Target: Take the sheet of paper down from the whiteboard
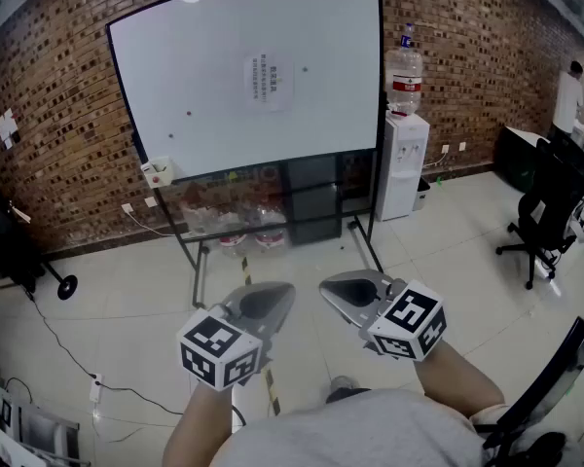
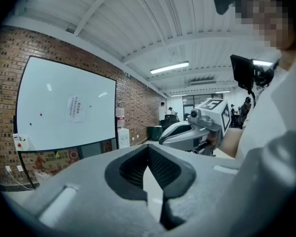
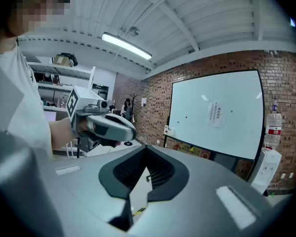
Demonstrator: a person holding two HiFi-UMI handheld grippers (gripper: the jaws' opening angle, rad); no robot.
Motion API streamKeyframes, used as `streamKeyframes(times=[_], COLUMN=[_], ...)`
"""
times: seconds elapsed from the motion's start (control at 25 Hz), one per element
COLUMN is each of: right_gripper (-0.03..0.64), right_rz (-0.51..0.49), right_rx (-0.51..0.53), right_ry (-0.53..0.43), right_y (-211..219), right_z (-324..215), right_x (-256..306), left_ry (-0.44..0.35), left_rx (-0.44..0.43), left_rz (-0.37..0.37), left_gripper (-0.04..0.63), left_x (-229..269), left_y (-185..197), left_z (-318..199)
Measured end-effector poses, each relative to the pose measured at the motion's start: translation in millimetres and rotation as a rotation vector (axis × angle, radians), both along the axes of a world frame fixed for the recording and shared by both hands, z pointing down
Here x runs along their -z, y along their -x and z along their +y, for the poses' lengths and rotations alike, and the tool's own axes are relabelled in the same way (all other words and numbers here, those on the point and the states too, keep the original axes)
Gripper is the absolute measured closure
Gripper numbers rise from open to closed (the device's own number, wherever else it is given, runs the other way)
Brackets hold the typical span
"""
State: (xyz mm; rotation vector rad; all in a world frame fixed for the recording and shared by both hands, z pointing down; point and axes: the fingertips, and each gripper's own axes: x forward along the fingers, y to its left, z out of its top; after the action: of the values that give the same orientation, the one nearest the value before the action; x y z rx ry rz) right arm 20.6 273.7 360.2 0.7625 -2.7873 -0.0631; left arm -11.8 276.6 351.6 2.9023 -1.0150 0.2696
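Note:
A white sheet of paper (image 1: 267, 81) with printed lines hangs near the middle of the whiteboard (image 1: 204, 95), which stands on a wheeled frame against the brick wall, some way ahead of me. Both grippers are held low and close to my body, far short of the board. My left gripper (image 1: 280, 293) and right gripper (image 1: 328, 289) point toward it, jaws shut with nothing between them. In the left gripper view the paper (image 2: 76, 108) shows up left of my shut left gripper (image 2: 148, 151). In the right gripper view the paper (image 3: 216, 114) lies up right of my shut right gripper (image 3: 147, 153).
A white water dispenser (image 1: 403, 168) with a bottle on top stands right of the board. A small box (image 1: 158, 171) hangs at the board's lower left corner. A black office chair (image 1: 547, 212) stands at the right. Cables (image 1: 68, 353) lie on the floor at the left.

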Motion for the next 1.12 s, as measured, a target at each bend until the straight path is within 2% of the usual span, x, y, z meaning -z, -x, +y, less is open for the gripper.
streamKeyframes(times=[0.2, 0.36, 0.6, 0.92, 1.12], right_gripper=[0.618, 0.618, 0.618, 0.618, 0.618], right_rz=[-0.007, -0.029, -0.029, -0.013, -0.009], right_rx=[0.009, 0.043, 0.076, 0.072, 0.072], right_ry=[-0.002, 0.023, 0.060, 0.021, -0.009], right_y=[-4.5, -5.5, -9.2, -21.3, -17.8], right_z=[-40.4, -95.4, -230.2, -435.1, -504.1], right_x=[-8.7, -20.0, -32.6, -18.8, -18.7], left_ry=[0.014, 0.037, 0.086, 0.066, 0.057], left_rx=[0.013, 0.023, 0.050, 0.090, 0.111], left_rz=[-0.005, -0.018, -0.027, -0.024, -0.026], left_gripper=[0.594, 0.594, 0.594, 0.594, 0.594], left_x=[-11.1, -24.5, -39.0, -26.0, -31.2], left_y=[-2.3, -7.4, -13.9, -19.1, -10.9], left_z=[-42.6, -98.3, -232.0, -431.2, -495.6])
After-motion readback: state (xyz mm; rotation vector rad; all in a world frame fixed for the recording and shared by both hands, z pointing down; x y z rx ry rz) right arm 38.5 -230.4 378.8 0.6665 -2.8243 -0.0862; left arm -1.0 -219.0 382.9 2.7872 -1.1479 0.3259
